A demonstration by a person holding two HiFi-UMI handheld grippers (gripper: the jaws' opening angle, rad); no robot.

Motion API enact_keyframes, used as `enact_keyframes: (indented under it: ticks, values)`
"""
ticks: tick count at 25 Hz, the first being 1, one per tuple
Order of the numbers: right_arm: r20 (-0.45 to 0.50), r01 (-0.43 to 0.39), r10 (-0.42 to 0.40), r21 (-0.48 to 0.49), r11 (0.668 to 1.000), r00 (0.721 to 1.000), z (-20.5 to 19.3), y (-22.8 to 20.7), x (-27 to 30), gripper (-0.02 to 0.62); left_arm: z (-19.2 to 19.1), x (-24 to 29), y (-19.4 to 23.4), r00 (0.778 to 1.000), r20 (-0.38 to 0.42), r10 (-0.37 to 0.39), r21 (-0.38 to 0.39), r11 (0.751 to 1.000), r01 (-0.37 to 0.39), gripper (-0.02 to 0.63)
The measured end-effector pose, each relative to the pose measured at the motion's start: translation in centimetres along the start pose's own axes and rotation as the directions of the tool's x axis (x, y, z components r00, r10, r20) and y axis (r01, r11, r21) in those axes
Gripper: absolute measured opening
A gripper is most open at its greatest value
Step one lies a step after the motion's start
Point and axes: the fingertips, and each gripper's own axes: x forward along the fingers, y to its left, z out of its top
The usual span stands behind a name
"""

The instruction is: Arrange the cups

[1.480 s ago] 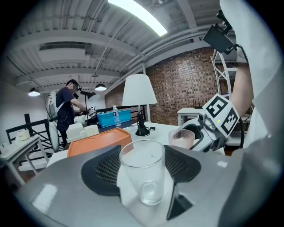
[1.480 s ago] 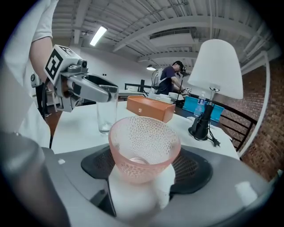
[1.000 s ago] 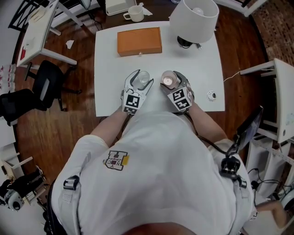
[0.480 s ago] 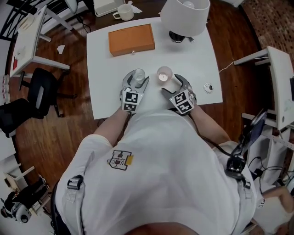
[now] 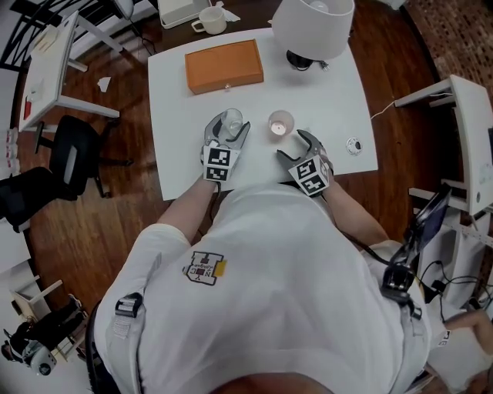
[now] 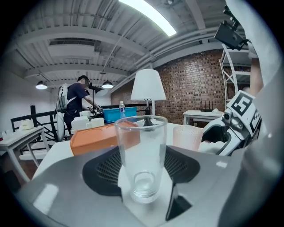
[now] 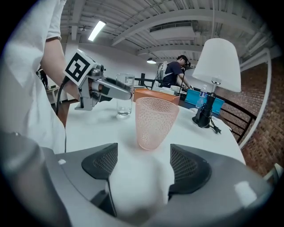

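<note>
On the white table, near edge, both cups stand upright side by side with a clear gap between them: clear glass on the left, pink dimpled cup on the right.

Left gripper has the glass right between its jaws, which are closing. In the left gripper view the glass sits on the table between the two dark pads, but honestly I can't see either pad actually pressing on it.

Right gripper sits just near of the pink cup. Its jaws are closing too, with only bare tabletop between them, and the cup stands just past the tips.

Further back there's an orange box and a lamp whose shade covers most of its base from above. A white mug sits off the table's far side, on something dark. The small round thing by the right edge is too tiny to identify. The person's torso blocks the near edge and most of both arms.
</note>
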Motion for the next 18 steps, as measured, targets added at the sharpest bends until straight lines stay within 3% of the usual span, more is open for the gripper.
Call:
enact_keyframes:
  ticks: [11, 18]
  values:
    - [0.016, 0.049, -0.050, 0.025, 0.998, 0.999, 1.8, -0.4, 1.1, 0.341, 7.1, -0.5, 8.4, 0.994, 0.082, 0.078, 0.006, 0.997, -0.079, 0.281]
    - [0.012, 0.082, -0.082, 0.052, 0.995, 0.997, 3.0, -0.8, 2.0, 0.341, 10.9, 2.0, 13.3, 0.990, 0.114, 0.087, -0.008, 0.996, -0.086, 0.281]
